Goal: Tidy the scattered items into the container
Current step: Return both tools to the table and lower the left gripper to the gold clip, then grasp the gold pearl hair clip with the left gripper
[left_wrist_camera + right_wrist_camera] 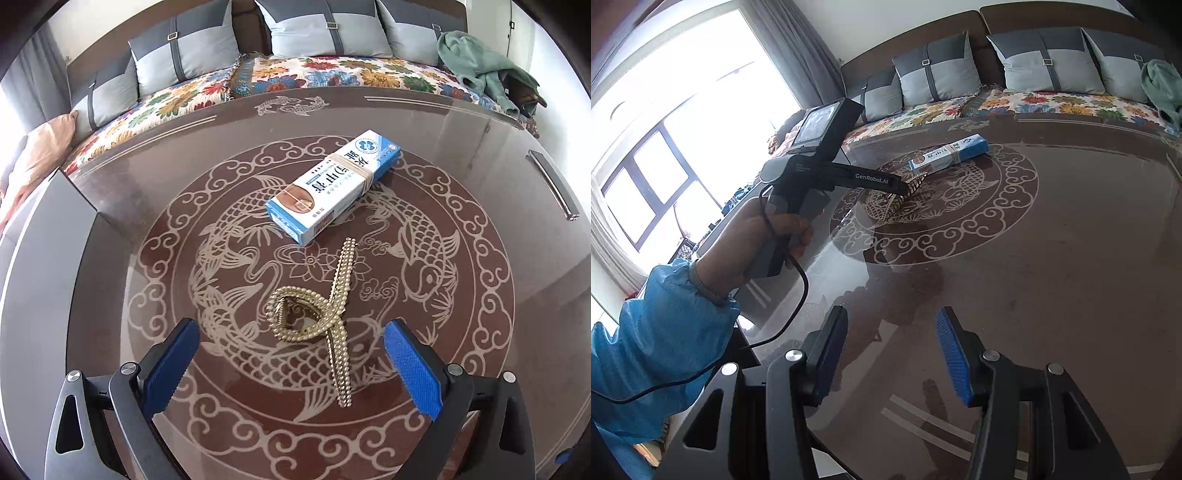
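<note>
Approach to the first pick. My left gripper (291,354) hangs with jaws spread wide and empty to either side of the gold pearl hair claw (317,321), which lies on the koi-patterned glass table (480,229) just beside the blue-and-white ointment box (332,184). My right gripper (892,354) stands parted, empty. No container shows. Next I must lower and close across the claw's crossed middle.

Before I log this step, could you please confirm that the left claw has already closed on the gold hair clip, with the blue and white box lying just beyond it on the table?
Not quite: the left claw is open, its pads either side of the gold hair clip without touching it, as the left wrist view shows. The blue and white box does lie just beyond it on the table.
</note>
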The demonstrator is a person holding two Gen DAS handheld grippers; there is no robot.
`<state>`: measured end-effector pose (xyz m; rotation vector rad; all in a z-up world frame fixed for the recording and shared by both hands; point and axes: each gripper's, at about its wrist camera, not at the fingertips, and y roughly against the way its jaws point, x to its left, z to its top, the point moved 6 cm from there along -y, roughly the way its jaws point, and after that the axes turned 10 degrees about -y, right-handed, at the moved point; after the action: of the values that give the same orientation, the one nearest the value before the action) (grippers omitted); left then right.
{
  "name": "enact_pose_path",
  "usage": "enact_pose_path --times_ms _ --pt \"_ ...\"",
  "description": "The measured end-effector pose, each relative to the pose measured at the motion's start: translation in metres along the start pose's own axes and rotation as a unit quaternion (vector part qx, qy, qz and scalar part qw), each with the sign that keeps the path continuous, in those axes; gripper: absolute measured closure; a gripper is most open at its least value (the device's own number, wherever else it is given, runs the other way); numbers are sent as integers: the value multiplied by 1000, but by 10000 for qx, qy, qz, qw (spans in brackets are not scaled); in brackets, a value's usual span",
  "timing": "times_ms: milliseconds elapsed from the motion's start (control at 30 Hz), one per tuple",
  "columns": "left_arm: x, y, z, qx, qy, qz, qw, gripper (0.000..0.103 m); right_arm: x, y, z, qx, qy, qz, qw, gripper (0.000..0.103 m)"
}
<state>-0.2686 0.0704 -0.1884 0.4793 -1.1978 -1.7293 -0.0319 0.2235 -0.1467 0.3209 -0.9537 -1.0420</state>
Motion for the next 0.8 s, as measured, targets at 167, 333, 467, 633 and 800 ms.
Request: enact_pose_path --times_ms 167,333,467,633,800 --pt "-5 -3 3 -3 -77 52 10000 2 -2 1 1 -19 -31 -15 10000 52" --pt "-8 -5 6 -3 -139 82 9999 2 -3 -3 -2 42 -72 -19 10000 52" --pt "-8 -5 6 -16 -186 141 9997 2 -4 -5 -3 83 -101 -20 9999 52" --pt "-5 -5 6 9 -187 147 9997 2 -2 -8 -6 131 -107 -15 9999 52" --pt "-4 -7 6 47 -190 135 9997 2 -1 -10 -10 178 -104 -1 9998 52"
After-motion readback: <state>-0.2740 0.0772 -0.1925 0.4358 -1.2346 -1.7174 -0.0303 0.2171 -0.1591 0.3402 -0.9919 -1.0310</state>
